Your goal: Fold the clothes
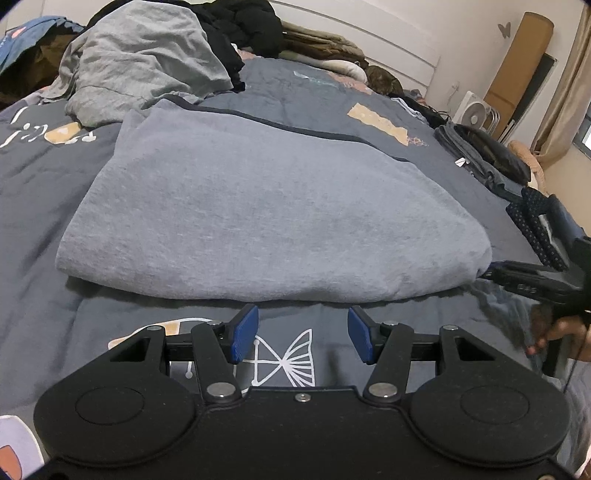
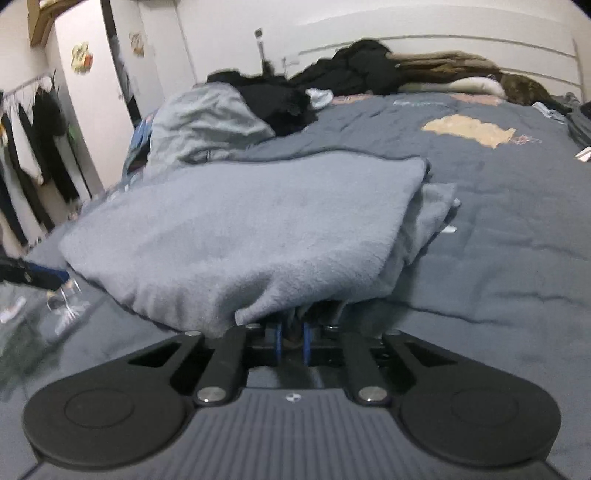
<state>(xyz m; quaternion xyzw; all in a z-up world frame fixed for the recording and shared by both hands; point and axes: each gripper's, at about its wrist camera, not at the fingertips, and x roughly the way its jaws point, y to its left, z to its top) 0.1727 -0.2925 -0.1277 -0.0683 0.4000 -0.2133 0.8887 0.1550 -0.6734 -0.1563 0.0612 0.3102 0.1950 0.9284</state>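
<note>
Quilted bed (image 1: 369, 92), folded grey garment (image 1: 258, 206); left hand-held gripper (image 1: 303, 334) released (empty), right hand-held gripper (image 2: 291, 338) pinching its edge

The folded garment (image 1: 258, 206) in the middle of the frame is soft blue-grey, with a thin dark navy line along its far edge. The bed cover (image 1: 369, 96) under it is darker slate blue, with a tan patch, white drawn lines and a white fan shape at the bottom of the frame. In the upper left lies a light grey crumpled cloth (image 1: 144, 62), and next to it a black pile of clothes (image 1: 240, 26). The left gripper (image 1: 301, 332) is black with bright blue pads (image 1: 243, 332). The right gripper (image 2: 291, 338) is black too, with blue pads and a grey ribbed body. At the right edge, a sleeve (image 1: 535, 225) is navy with tiny dots. The wall (image 1: 388, 33) is white.
</note>
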